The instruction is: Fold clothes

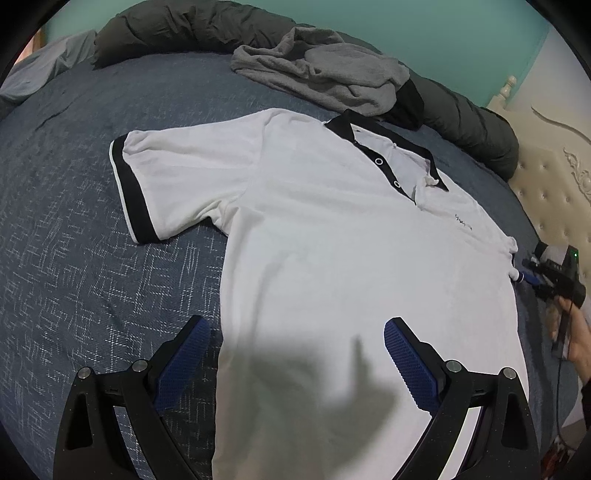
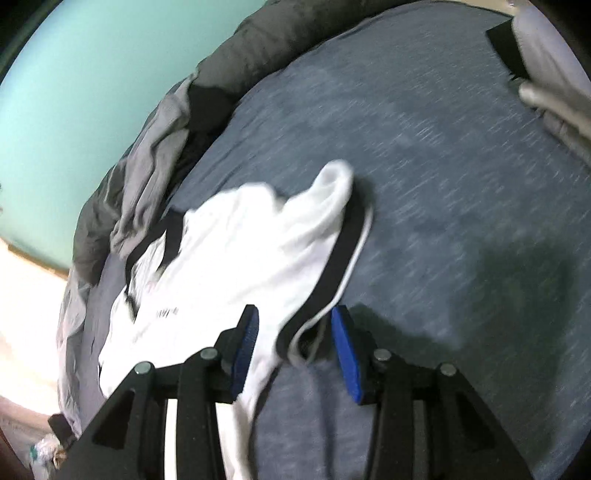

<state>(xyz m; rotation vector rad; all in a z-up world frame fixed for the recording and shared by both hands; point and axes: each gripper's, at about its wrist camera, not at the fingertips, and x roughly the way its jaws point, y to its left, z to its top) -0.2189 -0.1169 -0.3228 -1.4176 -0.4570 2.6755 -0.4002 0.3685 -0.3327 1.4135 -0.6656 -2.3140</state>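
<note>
A white polo shirt [image 1: 332, 240] with a black collar [image 1: 391, 147] and black sleeve cuffs lies face up, spread flat on the blue bedspread [image 1: 74, 221]. My left gripper [image 1: 297, 325] hangs open over the shirt's lower part, one finger off its left edge, gripping nothing. My right gripper [image 1: 526, 275] is at the shirt's far sleeve, held by a hand [image 1: 580, 343]. In the right wrist view that gripper [image 2: 294, 310] has its jaws apart. The bunched sleeve [image 2: 295, 229] and its black cuff [image 2: 343, 251] lie between the fingers, and the right pad [image 2: 345, 350] stands off the cloth.
A crumpled grey garment [image 1: 325, 70] lies beyond the collar. A dark rolled duvet [image 1: 184, 29] rings the bed's far side below a turquoise wall. A cream tufted headboard [image 1: 554, 177] stands at the right. A pale cloth with a black band [image 2: 535, 40] lies at the bed's far corner.
</note>
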